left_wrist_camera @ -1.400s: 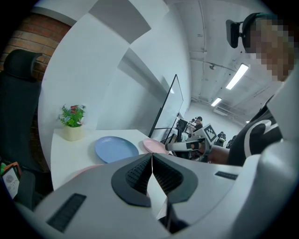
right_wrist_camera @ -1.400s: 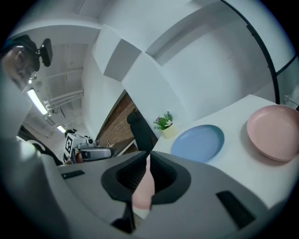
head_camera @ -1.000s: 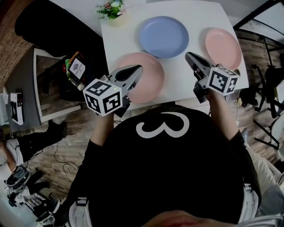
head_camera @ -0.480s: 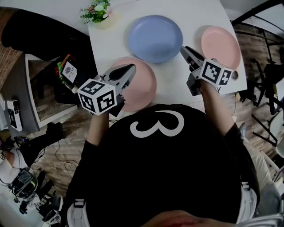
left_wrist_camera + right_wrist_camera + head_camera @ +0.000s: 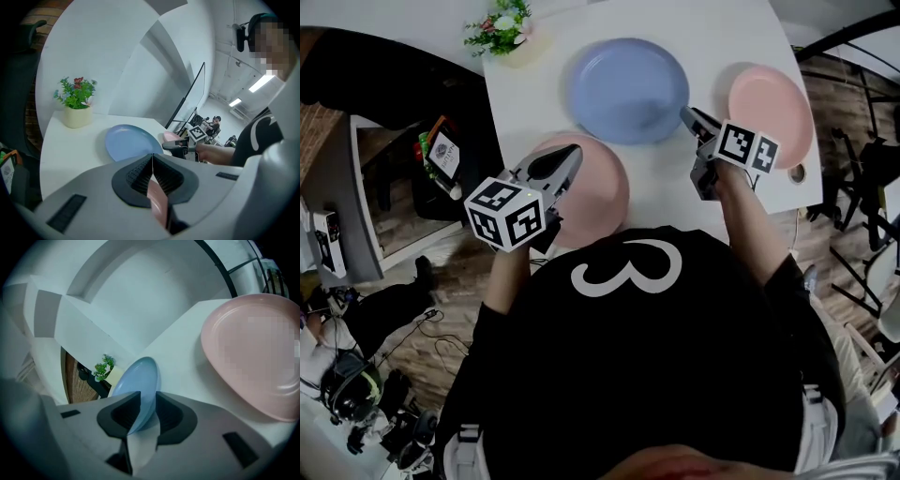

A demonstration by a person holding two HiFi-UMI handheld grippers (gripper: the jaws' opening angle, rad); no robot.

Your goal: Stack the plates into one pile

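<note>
A blue plate [image 5: 628, 89] lies at the table's far middle, a pink plate [image 5: 771, 101] to its right, and a second pink plate [image 5: 600, 183] near the front edge. My right gripper [image 5: 687, 114] is at the blue plate's right rim. In the right gripper view its jaws [image 5: 147, 397] are opening with that blue rim [image 5: 138, 380] between them, not pressed. My left gripper [image 5: 572, 152] hovers over the near pink plate. Its tips [image 5: 152, 157] meet, and the pink plate [image 5: 157, 201] shows through the gap behind them.
A potted plant [image 5: 502, 23] stands at the far left corner of the white table [image 5: 534, 103]. A side shelf with small items [image 5: 450, 150] sits left of the table. Black stands and cables [image 5: 862, 187] crowd the floor at the right.
My right gripper has moved forward to the blue plate's right rim and its jaws have parted around it. The left gripper stays over the near pink plate.
</note>
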